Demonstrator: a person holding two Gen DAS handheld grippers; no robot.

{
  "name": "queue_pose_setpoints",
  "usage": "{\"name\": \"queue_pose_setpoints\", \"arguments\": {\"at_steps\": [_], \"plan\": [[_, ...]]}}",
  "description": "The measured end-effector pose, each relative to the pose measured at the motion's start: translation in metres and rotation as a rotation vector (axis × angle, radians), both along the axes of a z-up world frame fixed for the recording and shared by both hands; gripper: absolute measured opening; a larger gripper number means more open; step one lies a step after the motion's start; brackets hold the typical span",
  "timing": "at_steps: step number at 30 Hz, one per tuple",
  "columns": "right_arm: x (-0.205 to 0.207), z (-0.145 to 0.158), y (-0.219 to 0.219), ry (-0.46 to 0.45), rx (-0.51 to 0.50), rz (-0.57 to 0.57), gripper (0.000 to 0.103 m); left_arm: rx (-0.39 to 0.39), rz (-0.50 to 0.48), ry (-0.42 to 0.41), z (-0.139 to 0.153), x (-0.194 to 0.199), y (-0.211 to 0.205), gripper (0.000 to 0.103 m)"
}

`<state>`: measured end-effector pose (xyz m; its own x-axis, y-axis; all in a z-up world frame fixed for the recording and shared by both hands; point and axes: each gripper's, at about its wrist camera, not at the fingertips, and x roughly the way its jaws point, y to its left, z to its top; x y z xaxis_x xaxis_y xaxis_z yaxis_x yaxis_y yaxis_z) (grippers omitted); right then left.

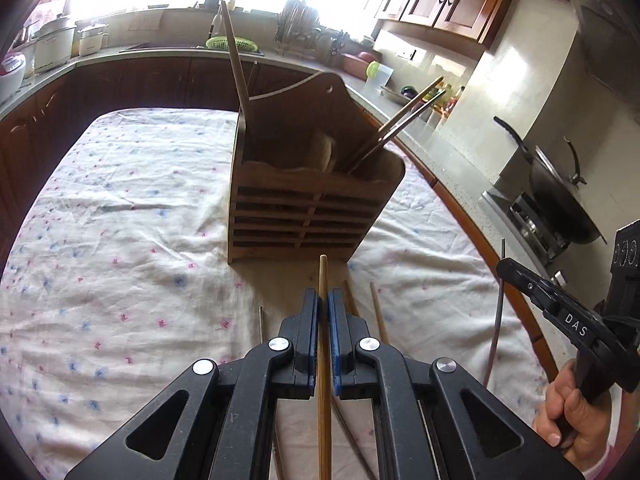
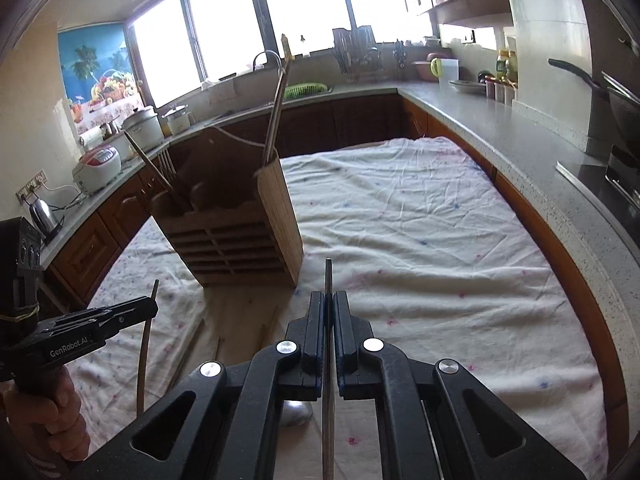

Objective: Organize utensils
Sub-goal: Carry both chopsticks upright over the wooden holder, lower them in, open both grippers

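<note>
Left wrist view: left gripper [image 1: 324, 300] has its jaws closed on a wooden chopstick [image 1: 323, 280], pads pinching the shaft, tip poking out toward 12 o'clock. Wooden utensil holder [image 1: 312, 200] stands on the floral cloth [image 1: 120, 220] just beyond that tip, at 12 o'clock. In it: a long wooden handle [image 1: 236, 60] leaning toward 11 o'clock, a pair of chopsticks [image 1: 404, 116] leaning toward 2 o'clock. More loose chopsticks [image 1: 378, 312] lie on the cloth just right of the jaws. Right gripper [image 1: 516, 268] enters at 3 o'clock with a thin dark utensil [image 1: 498, 320] clamped in it; hand [image 1: 568, 412] on its grip at 4 o'clock.

Right wrist view: right gripper [image 2: 329, 300] is closed tight on a thin dark metal utensil [image 2: 328, 276], which runs straight through the pads, end up at 12 o'clock. Holder [image 2: 240, 232] sits at 11 o'clock, tilted in the fisheye. Left gripper [image 2: 148, 306] at 9 o'clock, pinching its chopstick [image 2: 146, 344]. Spoon bowl [image 2: 296, 412] on the cloth, partly hidden under the gripper.
</note>
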<state>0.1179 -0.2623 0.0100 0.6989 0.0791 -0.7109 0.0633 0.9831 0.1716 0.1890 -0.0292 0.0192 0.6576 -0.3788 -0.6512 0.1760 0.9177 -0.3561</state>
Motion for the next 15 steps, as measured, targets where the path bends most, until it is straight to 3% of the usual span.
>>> {"name": "queue_pose_setpoints", "arguments": {"at_steps": [7,15], "plan": [[-0.017,0.049,-0.004,-0.131,0.021,-0.017,0.004,-0.035,0.019,-0.106,0.041,-0.037,0.024,0.003],[-0.021,0.084,-0.004,-0.239,0.036,-0.032,0.004,-0.049,0.041,-0.187,0.061,-0.058,0.038,0.003]]}}
